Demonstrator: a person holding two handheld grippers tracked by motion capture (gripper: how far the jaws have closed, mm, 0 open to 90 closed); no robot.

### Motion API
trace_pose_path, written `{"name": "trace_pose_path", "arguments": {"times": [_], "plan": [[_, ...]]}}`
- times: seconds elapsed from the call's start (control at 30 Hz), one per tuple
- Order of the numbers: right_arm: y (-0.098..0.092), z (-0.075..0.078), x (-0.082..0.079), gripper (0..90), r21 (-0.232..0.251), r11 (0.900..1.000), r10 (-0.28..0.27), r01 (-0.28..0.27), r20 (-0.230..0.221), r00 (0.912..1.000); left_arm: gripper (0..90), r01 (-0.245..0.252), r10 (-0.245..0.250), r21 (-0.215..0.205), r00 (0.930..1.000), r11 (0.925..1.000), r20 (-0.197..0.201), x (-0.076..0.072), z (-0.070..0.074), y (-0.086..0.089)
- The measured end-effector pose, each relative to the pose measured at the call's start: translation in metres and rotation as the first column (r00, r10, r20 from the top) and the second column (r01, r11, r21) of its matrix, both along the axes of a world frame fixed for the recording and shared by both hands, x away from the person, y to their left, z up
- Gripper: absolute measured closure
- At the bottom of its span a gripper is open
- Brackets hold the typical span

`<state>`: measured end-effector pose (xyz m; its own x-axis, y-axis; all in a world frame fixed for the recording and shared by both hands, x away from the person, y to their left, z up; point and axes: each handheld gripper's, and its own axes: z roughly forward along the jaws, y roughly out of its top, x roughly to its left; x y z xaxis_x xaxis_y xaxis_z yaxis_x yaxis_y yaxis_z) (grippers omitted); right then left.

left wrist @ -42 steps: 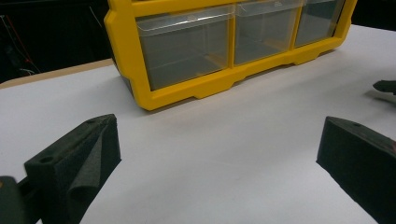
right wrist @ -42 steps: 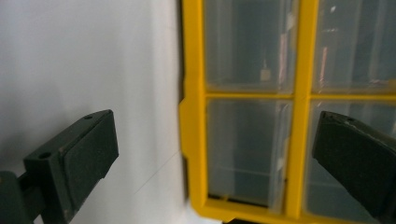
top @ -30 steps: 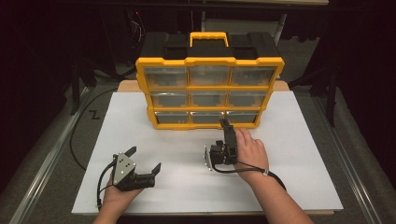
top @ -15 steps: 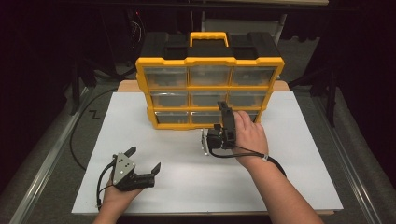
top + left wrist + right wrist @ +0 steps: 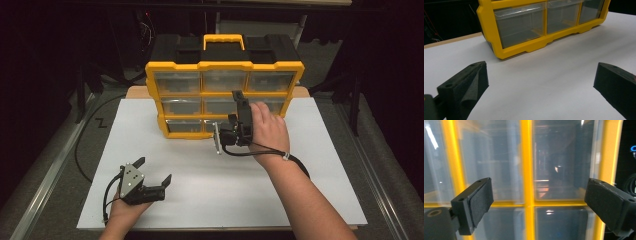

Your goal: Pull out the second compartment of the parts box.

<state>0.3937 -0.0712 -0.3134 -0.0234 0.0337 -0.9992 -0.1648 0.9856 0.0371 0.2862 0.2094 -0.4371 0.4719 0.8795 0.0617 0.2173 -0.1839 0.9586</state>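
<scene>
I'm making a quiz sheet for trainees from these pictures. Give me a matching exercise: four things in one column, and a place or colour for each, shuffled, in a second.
Things:
1. left gripper
2. right gripper
3. carry handle
4. drawer cabinet

Places or colours:
A. yellow, on top of the black lid
B. low over the white sheet, jaws open
C. raised before the clear drawers, jaws apart and just closing a little, nothing between them
D. stands at the sheet's far edge

Pairs: 1-B, 2-C, 3-A, 4-D

Both forearms are bare, without sleeves. The left tool (image 5: pixel 154 172) is black, topped by a grey three-cornered plate with small screws; the right tool (image 5: pixel 240 102) is black too, a black cable trailing toward five o'clock.
</scene>
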Motion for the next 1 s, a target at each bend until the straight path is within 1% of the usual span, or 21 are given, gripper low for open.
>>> {"name": "trace_pose_path", "arguments": {"times": [0.07, 0.17, 0.2, 0.23, 0.3, 0.37, 0.4, 0.47, 0.5, 0.53, 0.57, 0.6, 0.63, 0.67, 0.7, 0.73, 0.77, 0.83, 0.9, 0.93, 1.0], "plan": [[0.002, 0.006, 0.001, 10.9, -0.005, 1.0, 0.008, -0.008, 0.021, 0.9998, 0.3, 0.001, -0.001, 0.002, 1.0, 1.0, 0.0, 0.0, 0.0, 0.0], [0.006, 0.016, -0.001, 16.3, -0.006, 1.0, 0.013, -0.013, 0.048, 0.9988, 0.3, 0.003, -0.003, 0.007, 1.0, 1.0, 0.0, 0.0, 0.0, 0.0], [0.006, 0.016, -0.001, 16.3, -0.006, 1.0, 0.013, -0.013, 0.048, 0.9988, 0.3, 0.004, -0.004, 0.006, 1.0, 1.0, 0.0, 0.0, 0.0, 0.0], [0.008, 0.022, 0.0, 16.8, 0.007, 1.0, 0.011, -0.011, 0.055, 0.9984, 0.4, 0.004, -0.004, 0.005, 1.0, 1.0, 0.001, 0.0, 0.0, 0.0], [0.009, 0.023, 0.001, 17.0, 0.005, 1.0, 0.009, -0.009, 0.059, 0.9982, 0.4, 0.004, -0.004, 0.003, 1.0, 1.0, 0.001, 0.0, 0.0, 0.0], [0.012, 0.029, 0.003, 20.6, -0.004, 1.0, 0.004, -0.004, 0.071, 0.9975, 0.4, 0.005, -0.005, -0.001, 1.0, 1.0, 0.003, 0.0, 0.0, 0.0], [0.013, 0.031, 0.004, 22.1, 0.001, 1.0, 0.003, -0.003, 0.07, 0.9975, 0.3, 0.005, -0.005, -0.002, 1.0, 1.0, 0.003, 0.0, 0.0, 0.0], [0.014, 0.033, 0.004, 23.3, -0.001, 1.0, 0.004, -0.004, 0.073, 0.9973, 0.3, 0.005, -0.005, -0.001, 1.0, 1.0, 0.003, 0.0, 0.0, 0.0], [0.015, 0.038, 0.006, 27.4, -0.012, 1.0, 0.01, -0.009, 0.086, 0.9963, 0.3, 0.007, -0.007, -0.001, 1.0, 1.0, 0.003, 0.0, 0.0, 0.0], [0.015, 0.038, 0.006, 27.4, -0.012, 1.0, 0.01, -0.009, 0.086, 0.9963, 0.4, 0.007, -0.007, -0.001, 1.0, 1.0, 0.003, 0.0, 0.0, 0.0], [0.016, 0.042, 0.008, 32.8, -0.018, 1.0, 0.014, -0.012, 0.082, 0.9966, 0.3, 0.009, -0.009, -0.003, 1.0, 1.0, 0.003, 0.0, 0.0, 0.0], [0.016, 0.042, 0.008, 32.8, -0.018, 1.0, 0.014, -0.012, 0.082, 0.9966, 0.3, 0.009, -0.009, -0.003, 1.0, 1.0, 0.003, 0.0, 0.0, 0.0], [0.017, 0.045, 0.01, 35.8, -0.018, 1.0, 0.012, -0.011, 0.083, 0.9965, 0.3, 0.01, -0.01, -0.004, 0.9999, 0.9999, 0.002, 0.0, 0.0, 0.0], [0.017, 0.045, 0.01, 35.8, -0.018, 1.0, 0.012, -0.011, 0.083, 0.9965, 0.3, 0.01, -0.01, -0.004, 0.9999, 0.9999, 0.002, 0.0, 0.0, 0.0], [0.018, 0.048, 0.012, 39.3, -0.019, 1.0, 0.009, -0.007, 0.084, 0.9964, 0.3, 0.01, -0.01, -0.004, 0.9999, 0.9999, 0.002, 0.0, 0.0, 0.0], [0.018, 0.048, 0.012, 39.3, -0.019, 1.0, 0.009, -0.007, 0.084, 0.9964, 0.3, 0.01, -0.01, -0.004, 0.9999, 0.9999, 0.002, 0.0, 0.0, 0.0], [0.019, 0.05, 0.015, 43.5, -0.012, 1.0, 0.001, 0.0, 0.082, 0.9966, 0.3, 0.01, -0.01, -0.005, 0.9999, 0.9999, 0.002, 0.0, 0.0, 0.0], [0.02, 0.049, 0.018, 47.7, -0.016, 1.0, -0.012, 0.013, 0.072, 0.9973, 0.3, 0.012, -0.012, -0.007, 0.9999, 0.9999, 0.002, 0.0, 0.0, 0.0], [0.02, 0.049, 0.019, 49.2, -0.013, 1.0, -0.018, 0.019, 0.072, 0.9973, 0.3, 0.012, -0.012, -0.009, 0.9999, 0.9999, 0.002, 0.0, 0.0, 0.0], [0.022, 0.049, 0.021, 53.7, -0.016, 0.999, -0.027, 0.028, 0.082, 0.9963, 0.4, 0.012, -0.012, -0.009, 0.9999, 0.9999, 0.002, 0.0, 0.0, 0.0], [0.022, 0.048, 0.022, 55.6, -0.014, 0.999, -0.034, 0.036, 0.087, 0.9956, 0.3, 0.012, -0.012, -0.009, 0.9999, 0.9999, 0.002, 0.0, 0.0, 0.0]]}}
